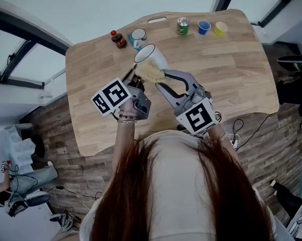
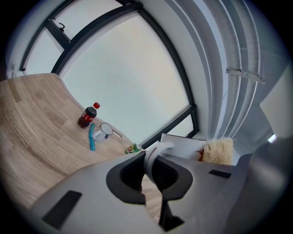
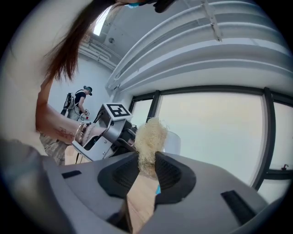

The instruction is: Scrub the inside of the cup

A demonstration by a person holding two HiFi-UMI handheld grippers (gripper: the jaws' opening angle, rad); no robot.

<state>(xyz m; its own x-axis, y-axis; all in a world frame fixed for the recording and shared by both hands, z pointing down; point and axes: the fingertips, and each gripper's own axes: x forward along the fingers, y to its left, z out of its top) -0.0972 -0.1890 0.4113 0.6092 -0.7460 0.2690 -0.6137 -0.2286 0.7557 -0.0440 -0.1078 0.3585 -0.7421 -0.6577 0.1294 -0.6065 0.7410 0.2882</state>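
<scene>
**Cup gripped, scrubber at the rim: no scrubbing inside yet**

- Left gripper (image 1: 133,79), 11 o'clock from the person's head: jaws clamped on the loop handle of the white cup (image 1: 147,54). In the left gripper view the handle fills the gap between them.
- The white cup is held tilted above the light wooden table (image 1: 228,75), with its mouth showing from above.
- The pale, fibrous loofah scrubber (image 1: 149,70) is just beside the cup's rim, at its 6 o'clock. I cannot tell whether they touch.
- Right gripper (image 1: 162,81), 1 o'clock from the head: jaws pinch the scrubber's base and the tuft stands out ahead of them.
- Far edge, 12 o'clock, well apart from the work: dark cola bottle (image 1: 118,39), white enamel mug (image 1: 138,35), green can (image 1: 183,26), blue cup (image 1: 203,26), yellow cup (image 1: 220,28).

Progress (judgement): both grips are secured and the scrubber is brought up to the cup. Entering the mouth and rubbing the inner wall and bottom appear still to be done.
</scene>
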